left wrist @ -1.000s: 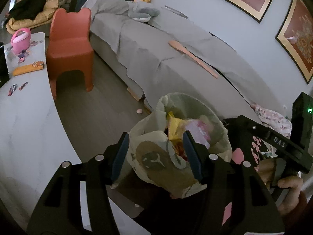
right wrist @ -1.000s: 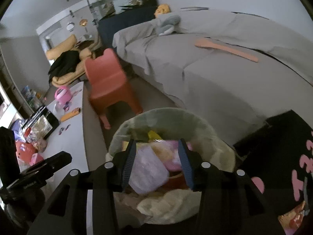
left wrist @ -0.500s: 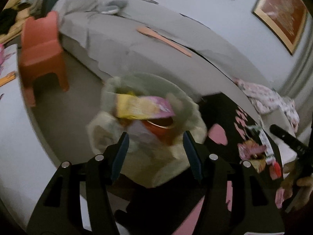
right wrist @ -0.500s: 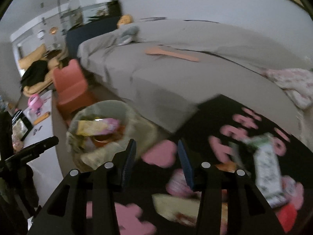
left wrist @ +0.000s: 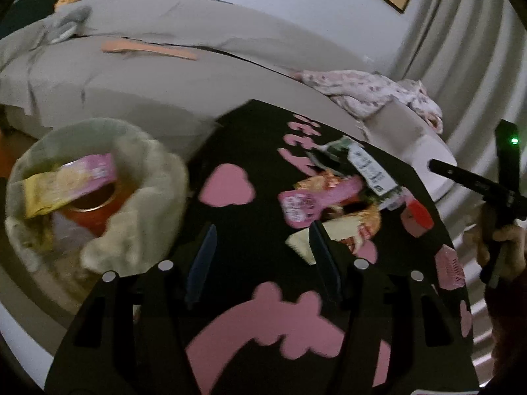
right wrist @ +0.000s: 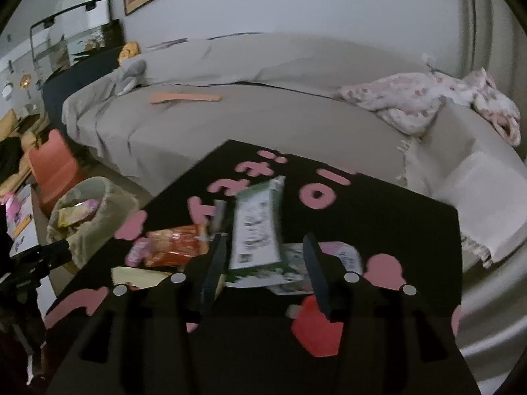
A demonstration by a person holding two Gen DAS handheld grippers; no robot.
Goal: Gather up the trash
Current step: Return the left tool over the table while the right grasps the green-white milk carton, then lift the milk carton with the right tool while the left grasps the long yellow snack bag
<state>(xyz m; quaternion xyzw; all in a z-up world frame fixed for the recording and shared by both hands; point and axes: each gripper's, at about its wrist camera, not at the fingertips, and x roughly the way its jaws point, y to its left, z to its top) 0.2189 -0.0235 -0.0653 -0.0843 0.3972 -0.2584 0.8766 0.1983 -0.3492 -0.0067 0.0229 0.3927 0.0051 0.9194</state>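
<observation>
Trash bin (left wrist: pixel 98 194): one, beside black worktop (left wrist: pixel 250 151). One green-white carton (right wrist: pixel 257 227). Left tongs (left wrist: pixel 260 256) released; right tongs (right wrist: pixel 263 263) opening, empty.

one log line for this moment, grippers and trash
left gripper: open, empty | right gripper: opening, empty, over green-white packet | wrappers on black mat | bin: part full

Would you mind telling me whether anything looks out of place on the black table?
Yes: crumpled wrappers lie strewn across the black pink-patterned table, including a green-and-white packet and an orange wrapper, instead of in the lined bin.
</observation>
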